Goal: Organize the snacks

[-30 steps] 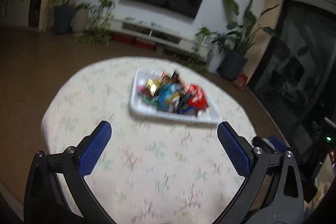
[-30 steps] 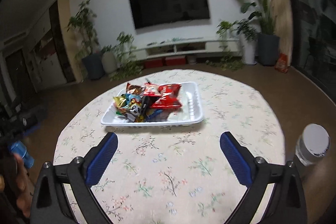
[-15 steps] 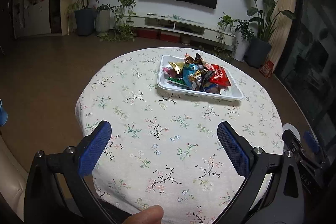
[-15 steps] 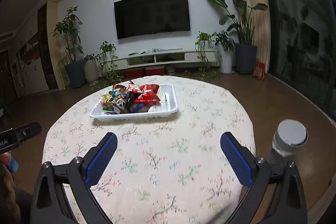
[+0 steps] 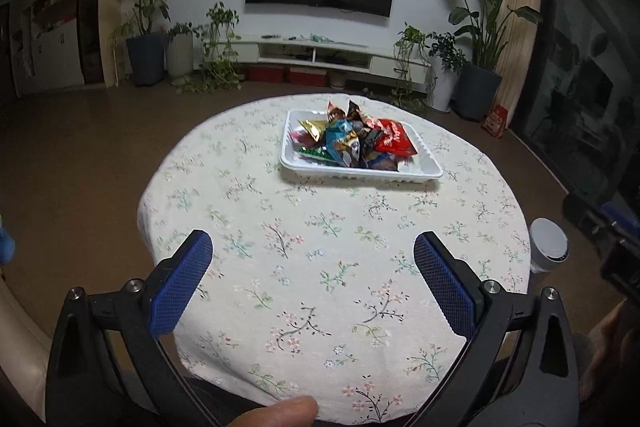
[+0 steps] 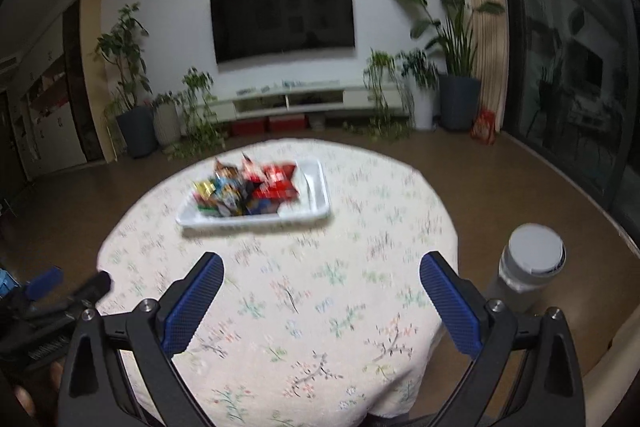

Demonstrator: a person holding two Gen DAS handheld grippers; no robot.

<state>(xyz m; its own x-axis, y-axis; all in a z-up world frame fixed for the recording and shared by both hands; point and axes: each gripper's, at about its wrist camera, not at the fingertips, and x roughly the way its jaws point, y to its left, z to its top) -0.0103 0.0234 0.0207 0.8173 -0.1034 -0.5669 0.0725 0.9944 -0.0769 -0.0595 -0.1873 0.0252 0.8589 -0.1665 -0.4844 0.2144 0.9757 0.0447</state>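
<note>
A white tray [image 5: 424,171] sits on the far half of a round table with a floral cloth [image 5: 320,247]. It holds a heap of snack packets [image 5: 352,141], among them a red one, a blue one and a gold one. The tray [image 6: 316,203] and snacks [image 6: 244,191] also show, blurred, in the right wrist view. My left gripper [image 5: 312,277] is open and empty over the table's near part, well short of the tray. My right gripper [image 6: 320,301] is open and empty, also over the near part.
A white-lidded jar [image 6: 530,267] stands off the table's right edge; it also shows in the left wrist view [image 5: 548,245]. The other gripper shows at the left edge of the right wrist view [image 6: 44,303]. A TV, a low cabinet and potted plants line the far wall.
Both views have shifted over the last second: the left view steadied and the tray came closer to centre; the right view tipped and blurred. Both grippers stayed open.
</note>
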